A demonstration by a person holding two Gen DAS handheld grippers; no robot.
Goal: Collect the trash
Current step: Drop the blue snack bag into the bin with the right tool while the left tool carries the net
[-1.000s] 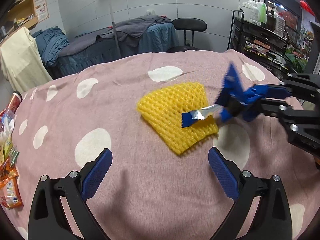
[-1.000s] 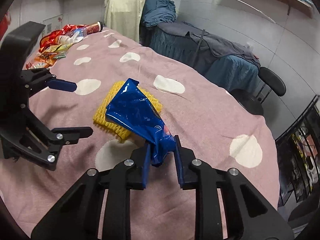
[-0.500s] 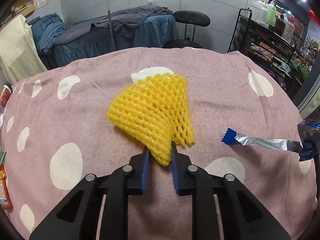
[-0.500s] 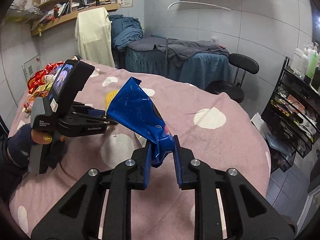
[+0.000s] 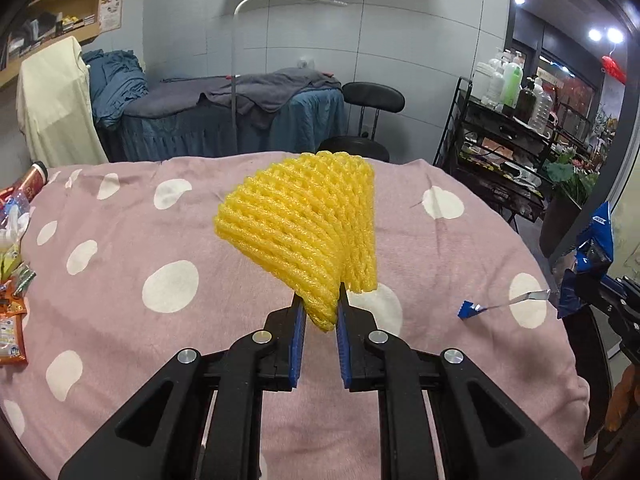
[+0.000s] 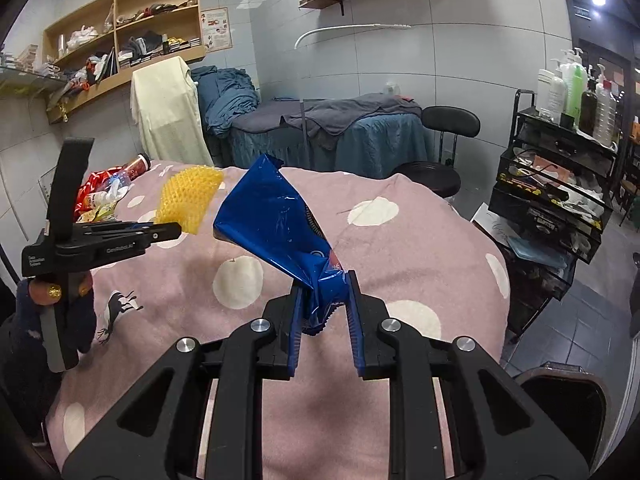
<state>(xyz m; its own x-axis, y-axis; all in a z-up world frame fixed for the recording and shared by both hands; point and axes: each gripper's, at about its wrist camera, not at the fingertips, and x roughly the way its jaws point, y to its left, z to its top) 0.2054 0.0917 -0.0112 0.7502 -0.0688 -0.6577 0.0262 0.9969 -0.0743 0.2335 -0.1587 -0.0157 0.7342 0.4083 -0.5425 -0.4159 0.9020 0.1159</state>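
My left gripper [image 5: 319,312] is shut on a yellow foam fruit net [image 5: 308,228] and holds it up above the pink spotted bed cover [image 5: 160,320]. The net also shows in the right wrist view [image 6: 188,200], with the left gripper [image 6: 176,232] beneath it. My right gripper [image 6: 323,300] is shut on a crumpled blue foil wrapper [image 6: 276,224], lifted over the bed's right side. The wrapper shows in the left wrist view [image 5: 592,256] at the far right, with a thin torn strip [image 5: 480,308] hanging from it.
A pile of snack packets and bottles [image 5: 12,248] lies at the bed's left edge; it also shows in the right wrist view [image 6: 104,192]. A black bin [image 6: 568,400] stands on the floor at lower right. A black rack with bottles [image 6: 560,168] stands at the right.
My left gripper closed on the yellow net and lifted it off the bed. My right gripper carried the blue wrapper up and away to the right.
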